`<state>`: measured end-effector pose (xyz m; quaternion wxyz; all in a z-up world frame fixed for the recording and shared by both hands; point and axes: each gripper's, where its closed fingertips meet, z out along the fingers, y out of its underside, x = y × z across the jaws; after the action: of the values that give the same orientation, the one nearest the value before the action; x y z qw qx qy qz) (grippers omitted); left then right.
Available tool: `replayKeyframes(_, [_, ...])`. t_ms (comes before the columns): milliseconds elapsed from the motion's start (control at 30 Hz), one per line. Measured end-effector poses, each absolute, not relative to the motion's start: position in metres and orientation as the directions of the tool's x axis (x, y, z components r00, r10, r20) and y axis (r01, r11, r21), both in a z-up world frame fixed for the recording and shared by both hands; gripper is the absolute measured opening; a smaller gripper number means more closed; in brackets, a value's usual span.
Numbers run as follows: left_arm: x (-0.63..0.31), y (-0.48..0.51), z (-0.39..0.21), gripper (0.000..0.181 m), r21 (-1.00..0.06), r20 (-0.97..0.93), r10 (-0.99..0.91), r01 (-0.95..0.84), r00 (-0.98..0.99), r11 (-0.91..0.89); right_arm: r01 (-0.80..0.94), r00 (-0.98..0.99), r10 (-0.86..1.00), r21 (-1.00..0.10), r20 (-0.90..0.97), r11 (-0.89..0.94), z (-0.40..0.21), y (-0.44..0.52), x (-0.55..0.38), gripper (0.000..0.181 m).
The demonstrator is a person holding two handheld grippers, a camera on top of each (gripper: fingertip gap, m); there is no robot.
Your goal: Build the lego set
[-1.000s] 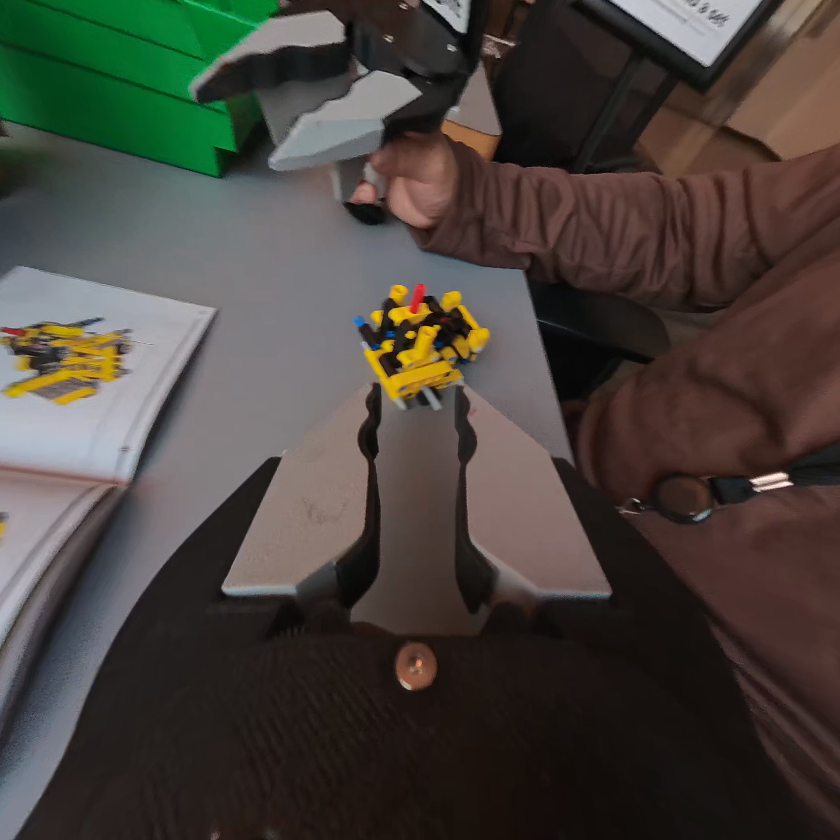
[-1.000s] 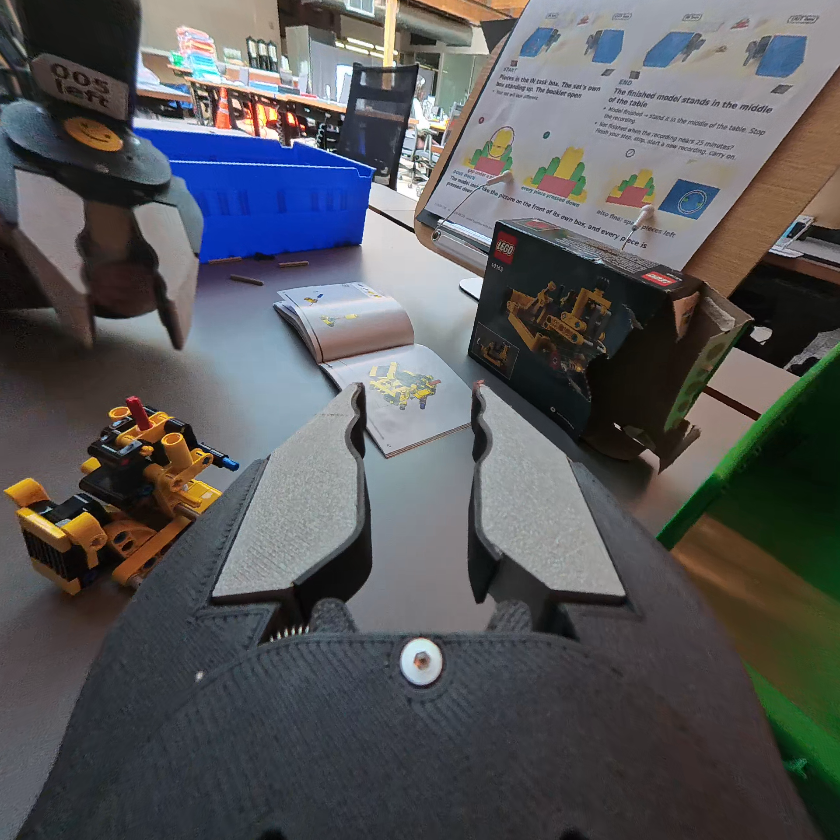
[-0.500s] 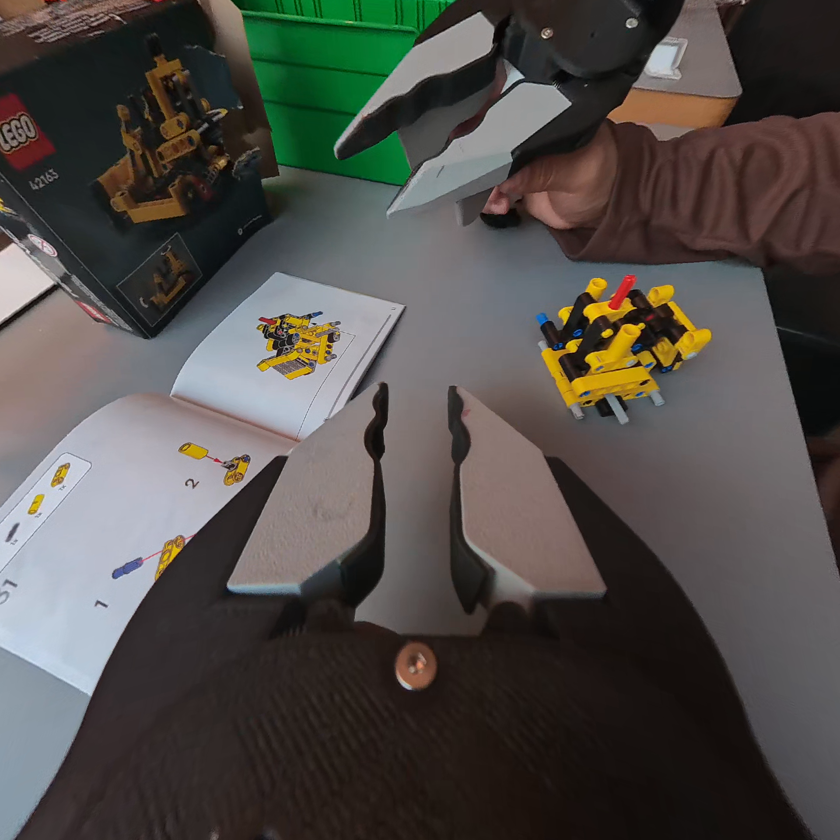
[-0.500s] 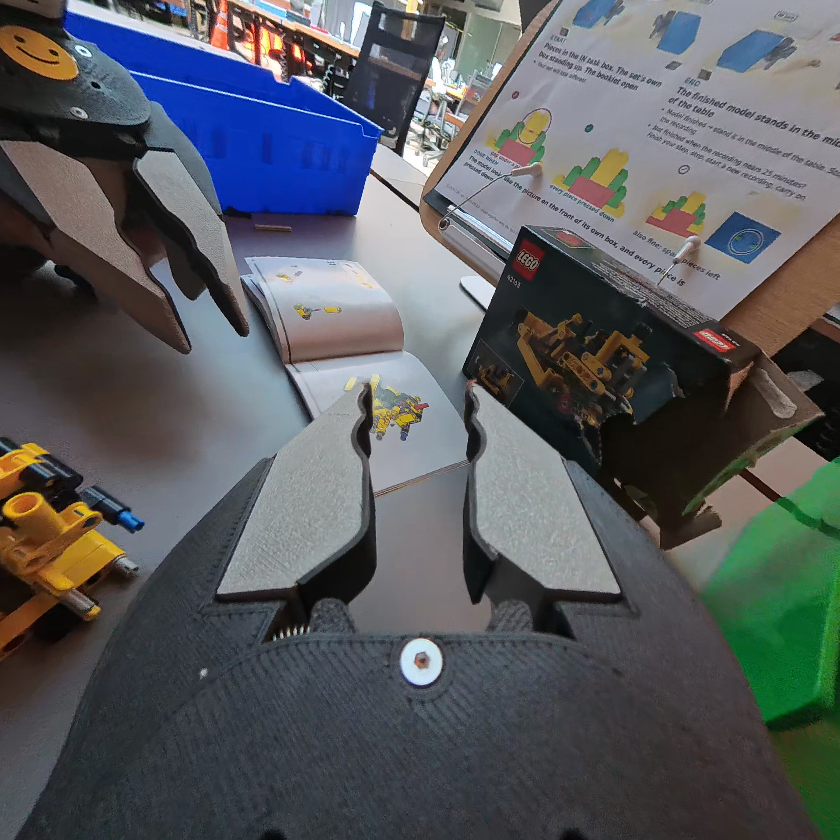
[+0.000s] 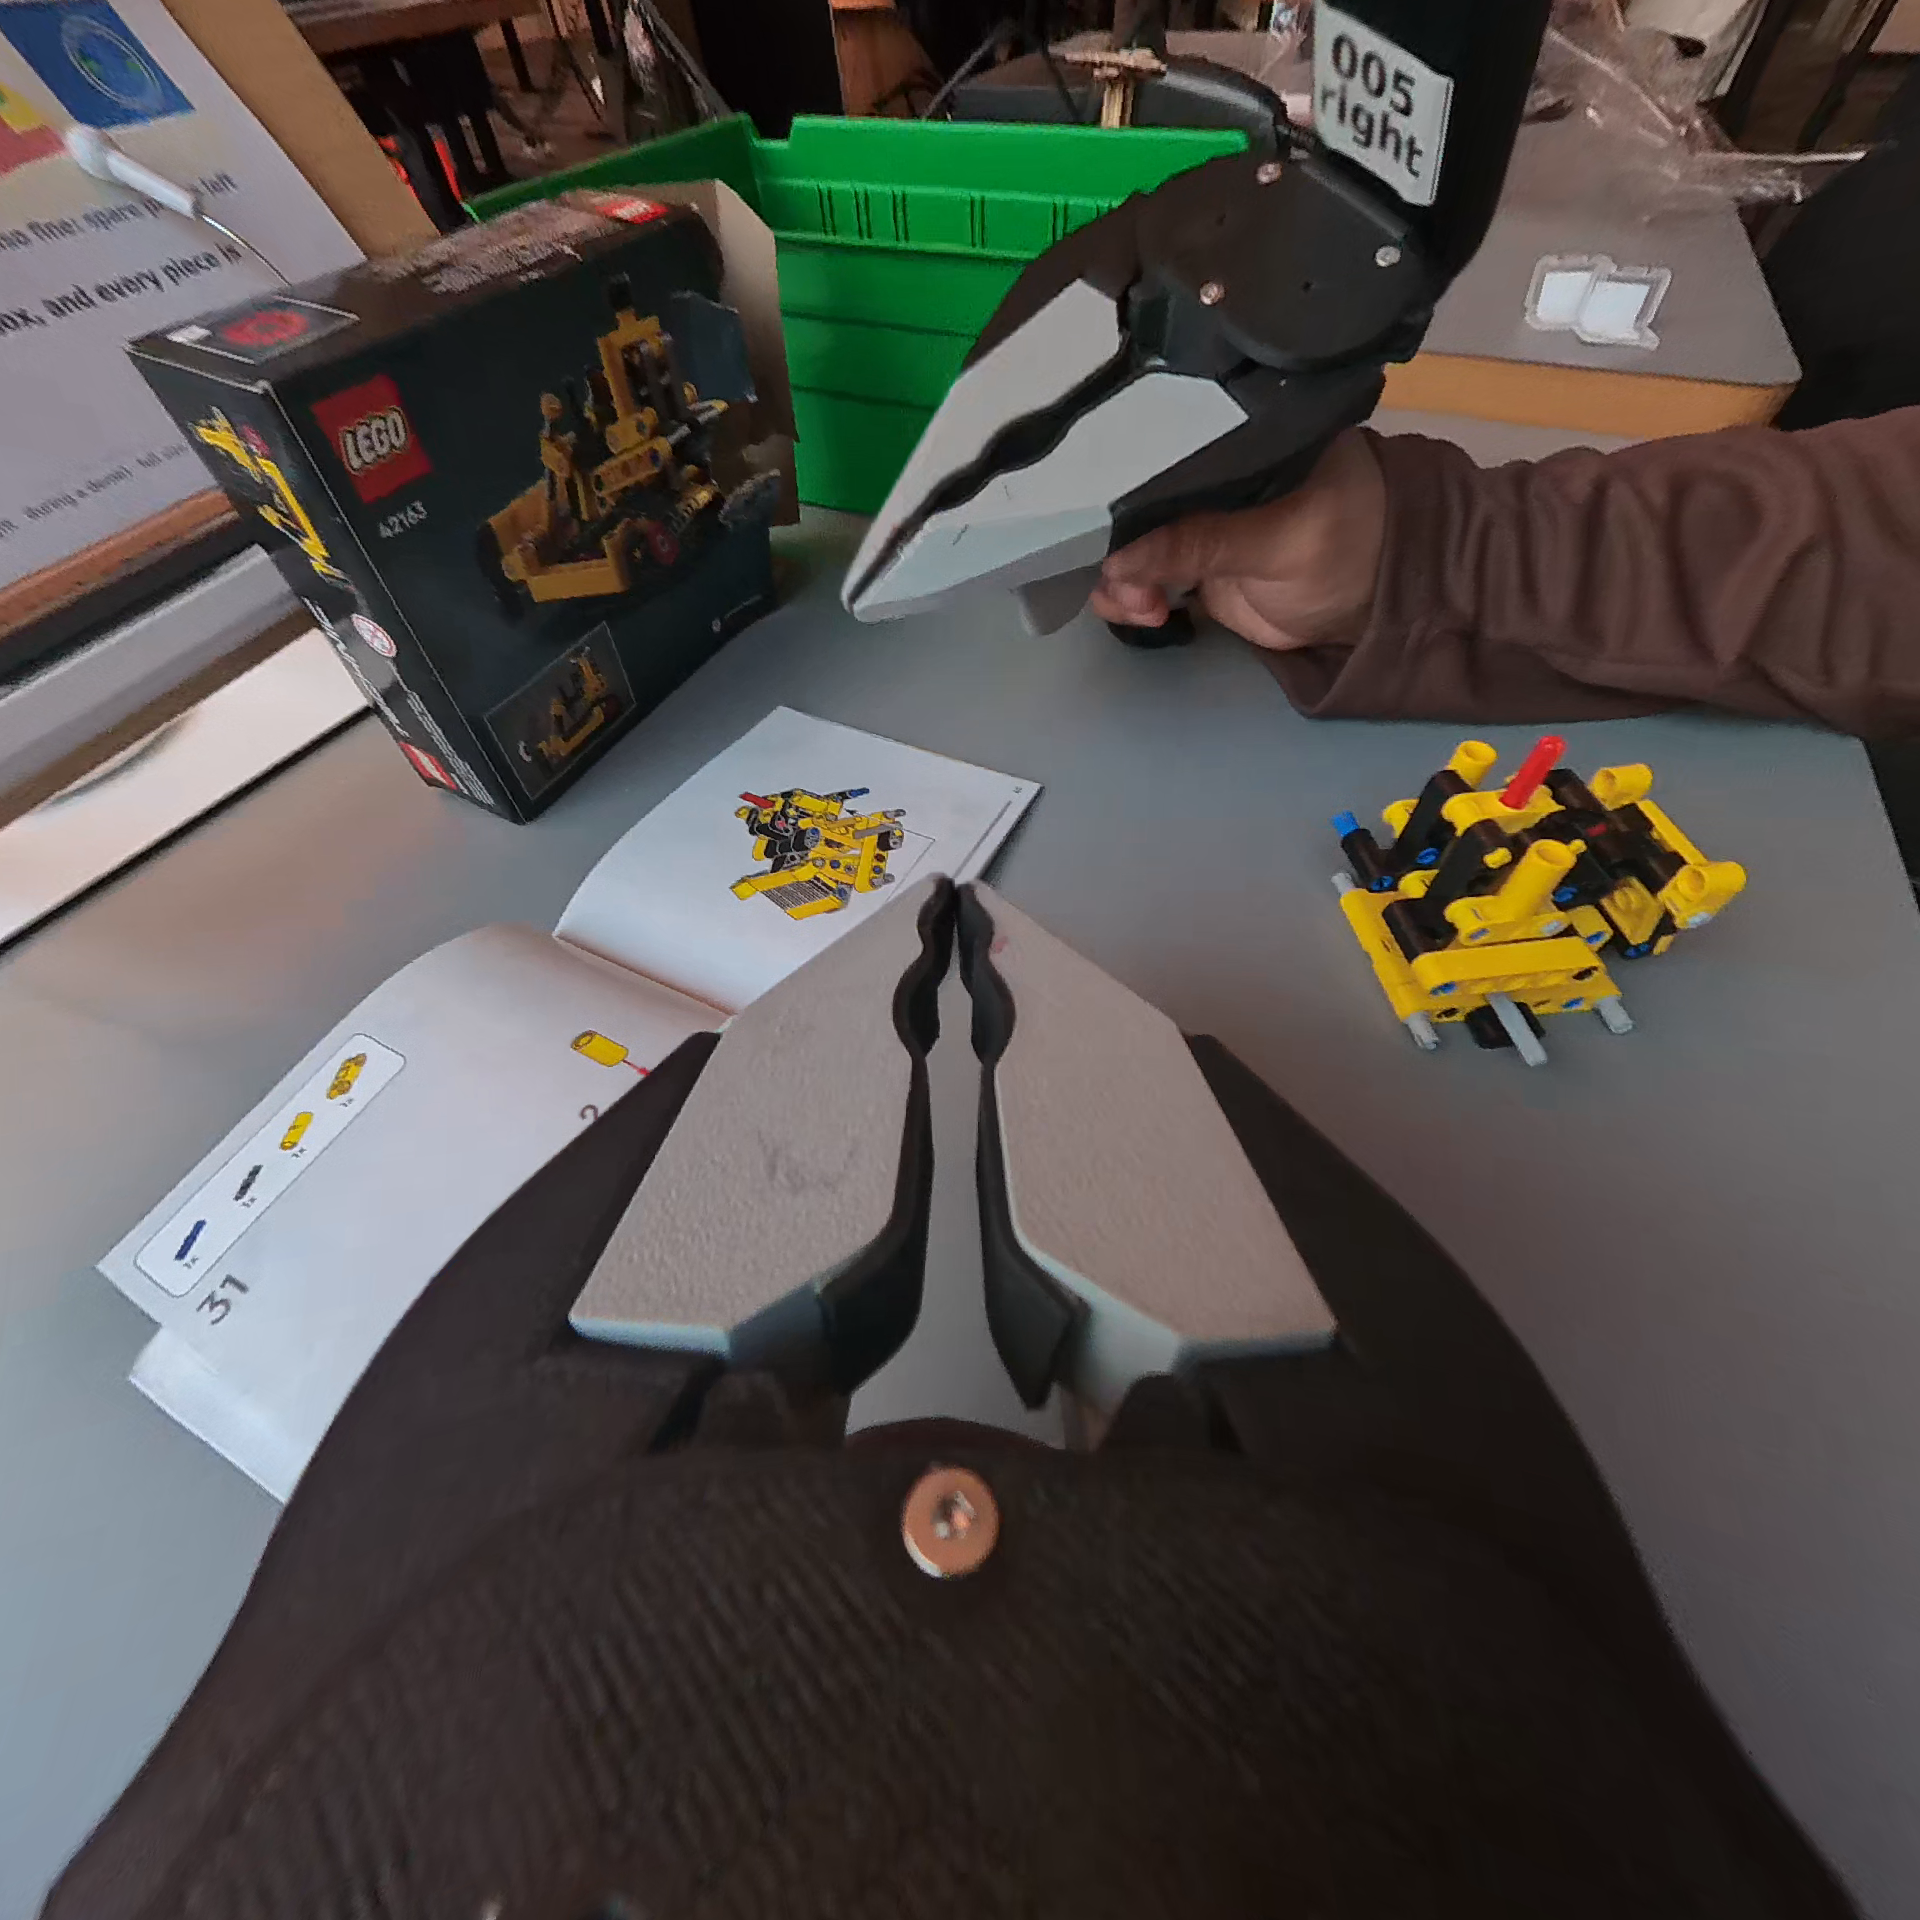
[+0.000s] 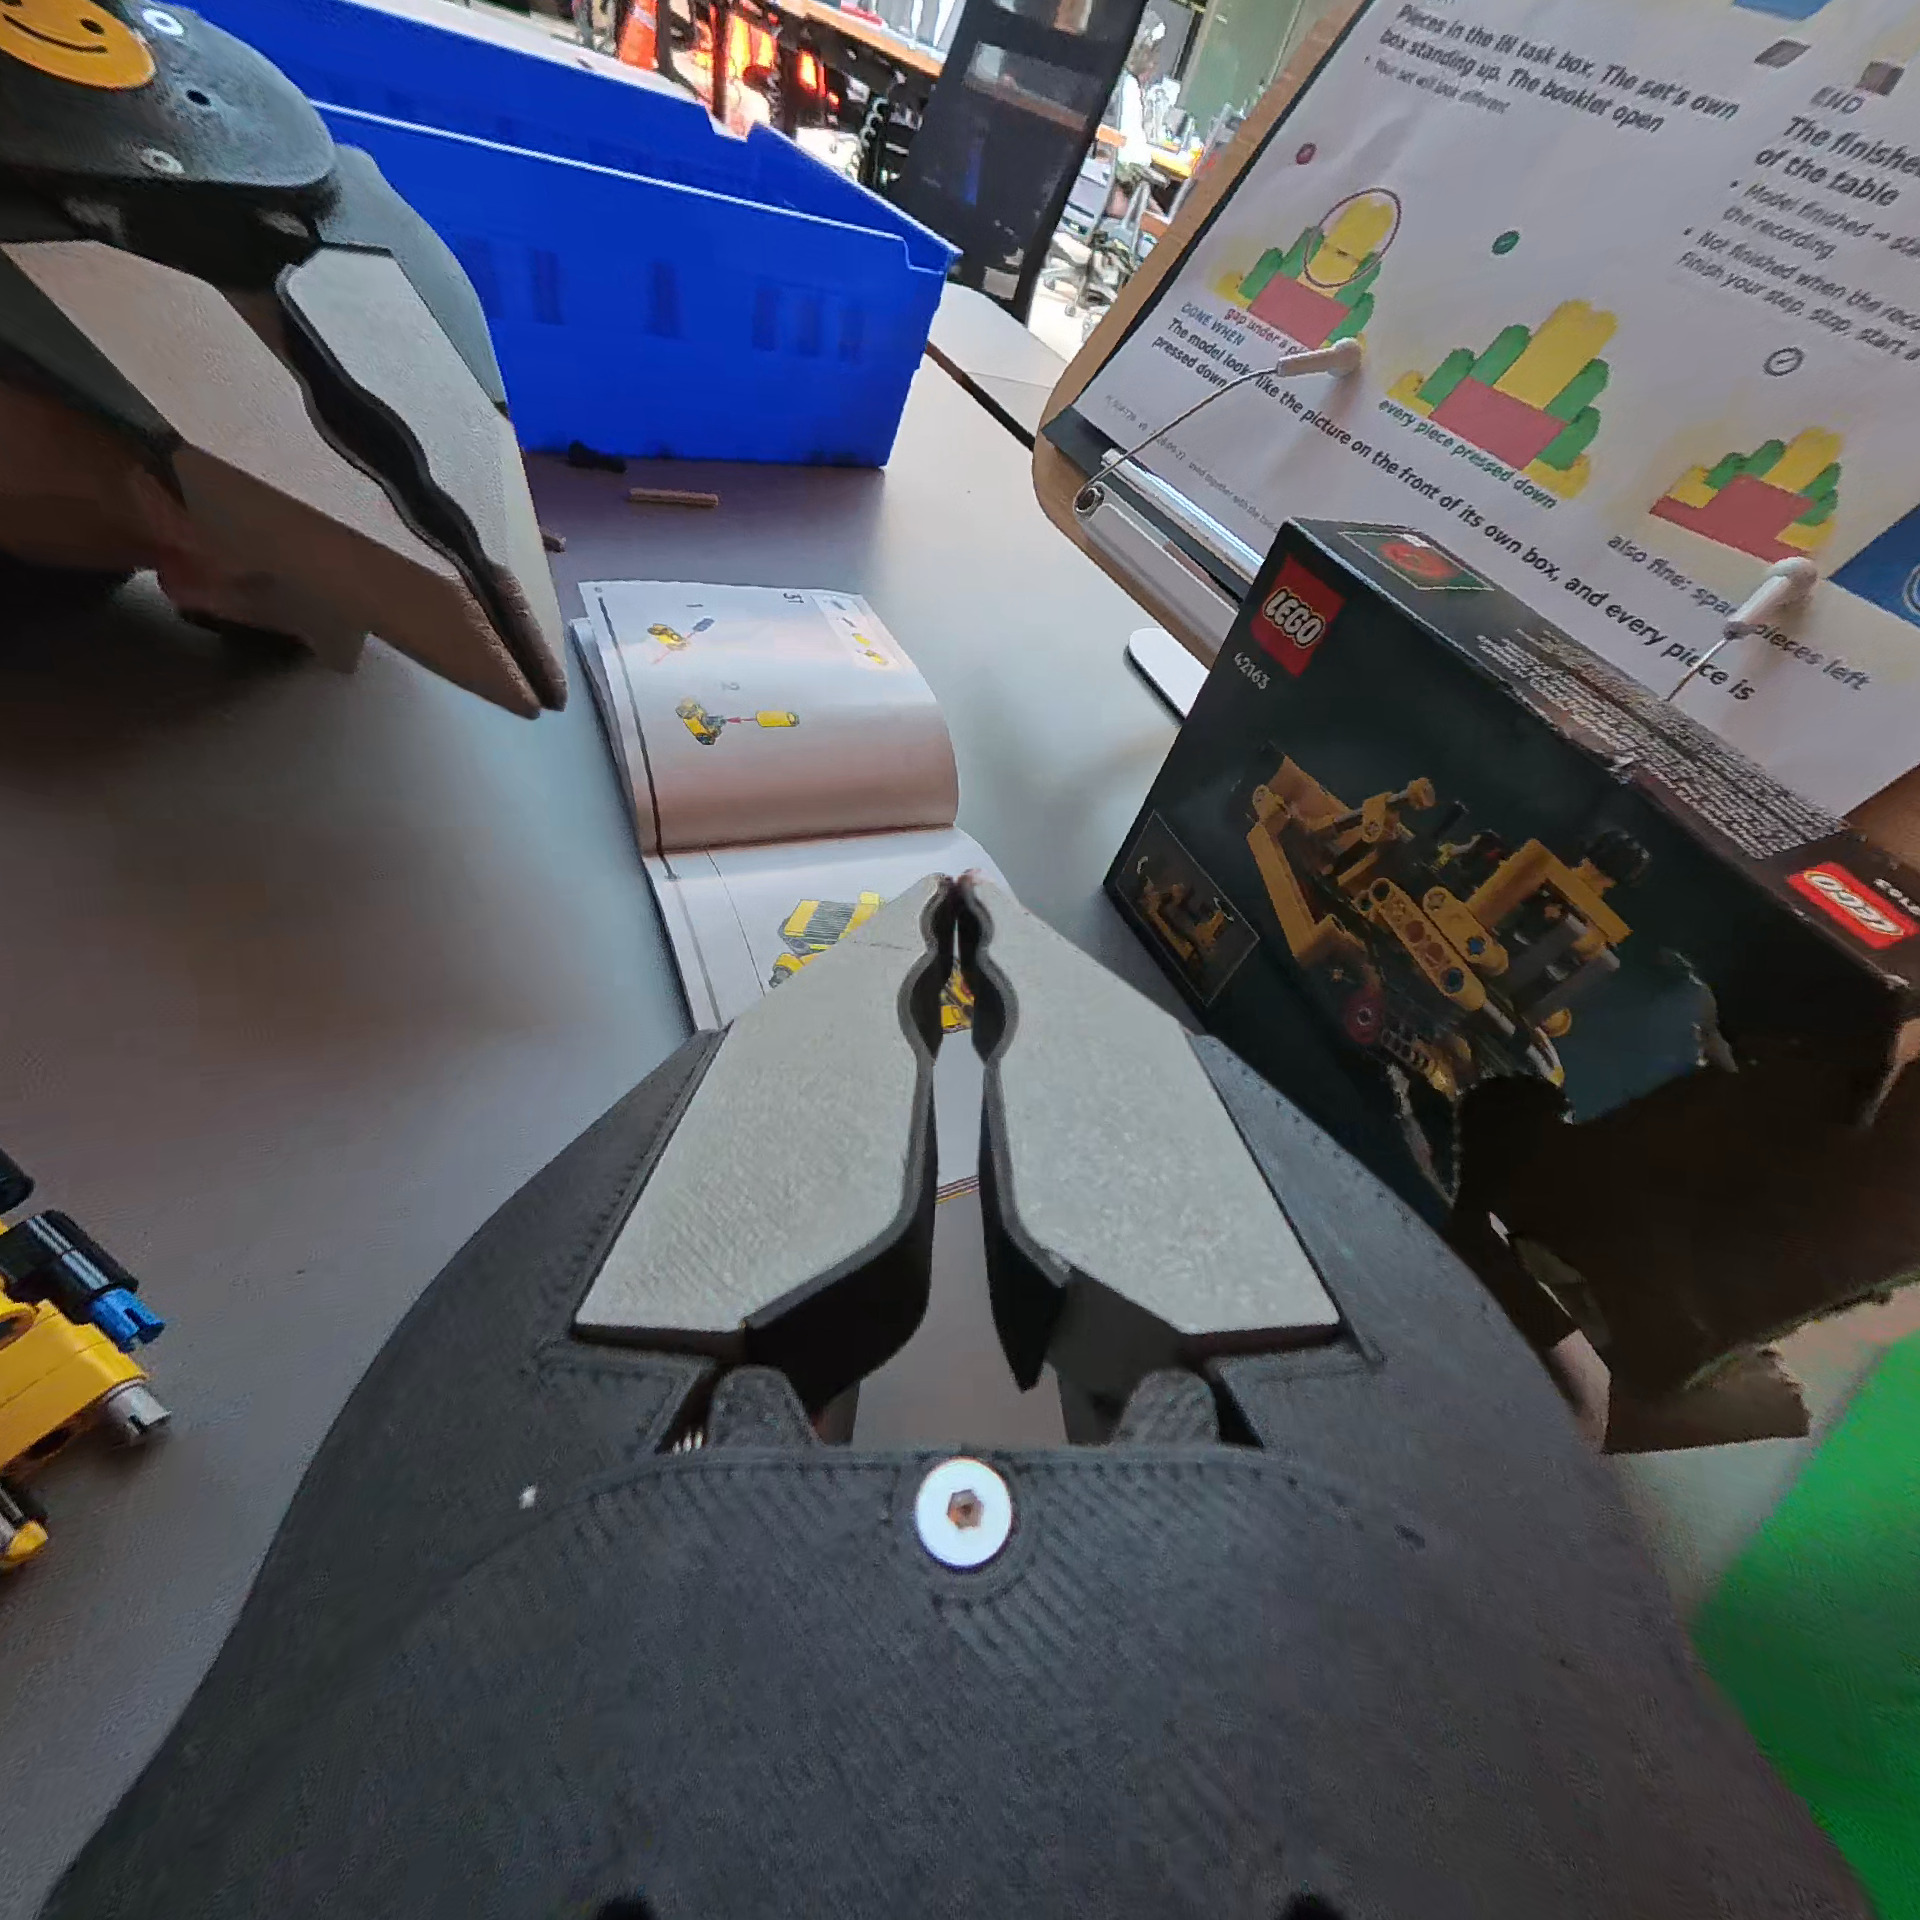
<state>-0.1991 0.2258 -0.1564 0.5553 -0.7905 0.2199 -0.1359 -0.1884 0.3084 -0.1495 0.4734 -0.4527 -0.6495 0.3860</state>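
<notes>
1. A partly built model [image 5: 1522, 899], yellow and black with a red pin and a blue pin standing out of it, is seen resting on the grey table [image 5: 1195, 707], off to the right in the left wrist view and at the far left edge of the right wrist view. It is touched by neither tool.

2. The left gripper [image 5: 956, 902] is held above the open instruction booklet [image 5: 436, 1091]. Its jaws are pressed together at the tips and nothing is pinched between them.

3. The right gripper [image 6: 958, 891] is held over the near page of the booklet, beside the set's box [image 6: 1475, 904]. Its jaws are likewise closed on each other at the tips and are empty.

4. The box is stood upright on the table near a green bin [image 5: 935, 239]; a blue bin [image 6: 665, 281] is seen farther off, in front of a propped instruction board [image 6: 1558, 260].

5. The build is judged to be partway done: a compact chassis has been assembled, but the blade and the tracks pictured on the box are not seen on it.

6. The booklet is lain open at a step with small yellow and blue parts, so more pieces are judged to be left to add. No loose parts for that step can be made out on the table; they may lie in a bin.
</notes>
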Motion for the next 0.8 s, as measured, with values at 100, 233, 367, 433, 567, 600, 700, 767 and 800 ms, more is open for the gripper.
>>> replayKeyframes(100, [-0.201,0.227,-0.149,0.000,-0.954,-0.040,-0.497,-0.181,0.867,-0.238,0.226,-0.123,0.963,-0.938,0.241,0.264,-0.148,0.313,-0.188,0.000])
replayKeyframes(233, [-0.206,0.228,-0.150,0.002,-0.951,-0.054,-0.485,-0.192,0.873,-0.240,0.210,-0.150,0.969,-0.951,0.196,0.225,-0.146,0.313,-0.185,0.007])
replayKeyframes(367, [-0.213,0.230,-0.157,0.003,-0.935,-0.072,-0.463,-0.222,0.883,-0.278,0.313,-0.239,0.956,-0.918,0.171,0.243,-0.163,0.306,-0.182,0.018])
replayKeyframes(433, [-0.217,0.231,-0.162,0.003,-0.922,-0.086,-0.449,-0.241,0.889,-0.301,0.352,-0.273,0.948,-0.901,0.161,0.254,-0.170,0.302,-0.179,0.024])
replayKeyframes(567, [-0.214,0.232,-0.174,0.017,-0.886,-0.096,-0.468,-0.290,0.879,-0.362,0.412,-0.337,0.936,-0.879,0.099,0.241,-0.180,0.292,-0.175,0.049])
replayKeyframes(600, [-0.213,0.233,-0.180,0.019,-0.868,-0.095,-0.476,-0.307,0.874,-0.390,0.428,-0.338,0.935,-0.868,0.106,0.253,-0.184,0.292,-0.175,0.050])
replayKeyframes(700, [-0.211,0.234,-0.190,0.020,-0.834,-0.115,-0.483,-0.349,0.868,-0.427,0.473,-0.335,0.931,-0.828,0.147,0.301,-0.194,0.293,-0.176,0.050])
replayKeyframes(767, [-0.211,0.235,-0.194,0.020,-0.816,-0.123,-0.483,-0.365,0.867,-0.448,0.510,-0.321,0.933,-0.800,0.164,0.316,-0.201,0.296,-0.178,0.048])
replayKeyframes(800, [-0.211,0.236,-0.196,0.020,-0.809,-0.126,-0.485,-0.372,0.866,-0.454,0.528,-0.324,0.931,-0.785,0.167,0.325,-0.205,0.295,-0.179,0.047])
